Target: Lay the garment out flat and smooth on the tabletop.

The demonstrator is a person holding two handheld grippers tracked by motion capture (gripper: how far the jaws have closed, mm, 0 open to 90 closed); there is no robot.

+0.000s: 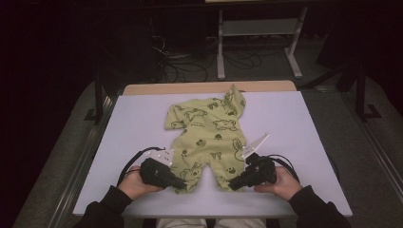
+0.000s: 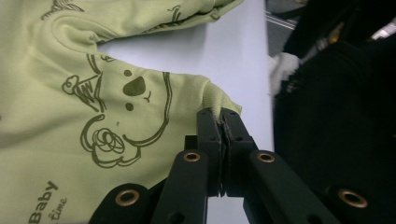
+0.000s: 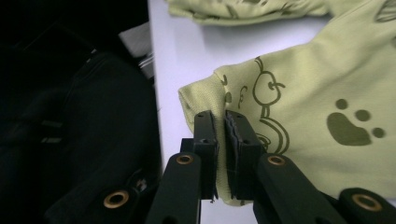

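The light-green baby romper (image 1: 209, 137) with dark animal prints lay flat on the table, collar far, both leg cuffs nearest the person.

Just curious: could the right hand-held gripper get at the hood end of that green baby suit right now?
Probably not: the right hand-held gripper is shut on a leg cuff of the baby suit, and the hood lies at the far end.

Romper (image 1: 209, 137) on table (image 1: 294, 123), left tool (image 1: 179, 186) and right tool (image 1: 233, 185) at its near leg cuffs
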